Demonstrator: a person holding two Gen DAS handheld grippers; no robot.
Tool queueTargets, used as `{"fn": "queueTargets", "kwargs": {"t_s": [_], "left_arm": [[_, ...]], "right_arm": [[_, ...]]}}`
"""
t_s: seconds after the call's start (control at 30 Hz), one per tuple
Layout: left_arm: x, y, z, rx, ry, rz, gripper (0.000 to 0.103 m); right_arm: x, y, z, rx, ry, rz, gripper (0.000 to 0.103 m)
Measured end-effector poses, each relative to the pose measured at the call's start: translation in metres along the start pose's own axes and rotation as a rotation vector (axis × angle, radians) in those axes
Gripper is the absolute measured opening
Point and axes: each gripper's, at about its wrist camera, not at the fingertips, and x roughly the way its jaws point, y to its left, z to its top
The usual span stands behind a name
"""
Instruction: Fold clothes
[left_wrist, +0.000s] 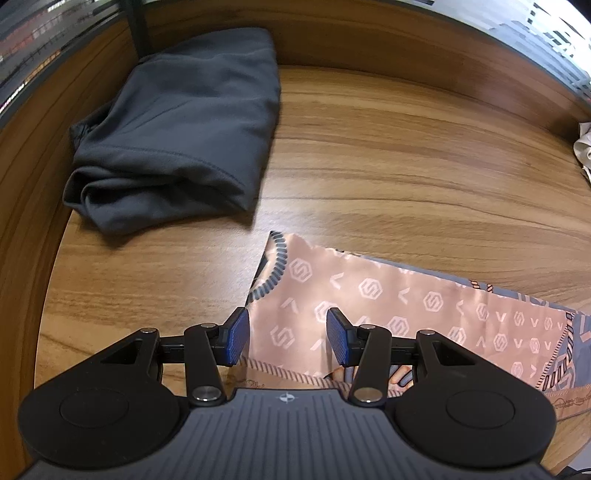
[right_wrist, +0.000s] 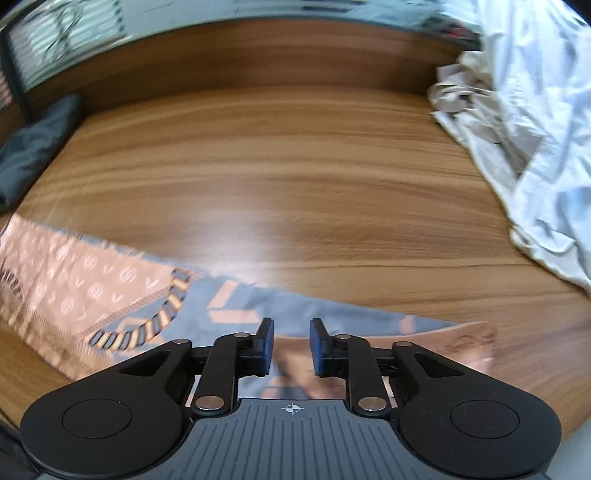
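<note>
An indoor room, likely an office or a home workroom, is suggested. A wood-grain bench (left_wrist: 406, 155) with a raised wooden back edge is seen, and behind it slatted blinds (right_wrist: 70, 33) at a window are glimpsed, blurred. Laundry is spread on the bench: a folded dark garment (left_wrist: 177, 136), a patterned scarf (left_wrist: 369, 295) and a heap of white clothes (right_wrist: 524, 129).

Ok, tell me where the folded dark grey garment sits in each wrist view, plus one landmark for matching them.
Left wrist: folded dark grey garment, upper left, large, on the wooden table.
Right wrist: only an edge of it, far left.
Shared landmark: the patterned pink scarf.
</note>
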Motion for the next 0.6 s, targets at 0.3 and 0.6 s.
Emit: {"fn": "queueTargets", "kwargs": {"t_s": [0.3,0.6], "left_arm": [[0.010,0.028,-0.003,-0.104,0.005,0.001,0.052],[0.011,0.036,-0.008,-0.110,-0.022,-0.081,0.026]], "right_arm": [[-0.017,-0.038,-0.011,0.156,-0.011,-0.015,0.034],[-0.024,-0.038,-0.023,0.173,0.017,-0.029,0.036]]}}
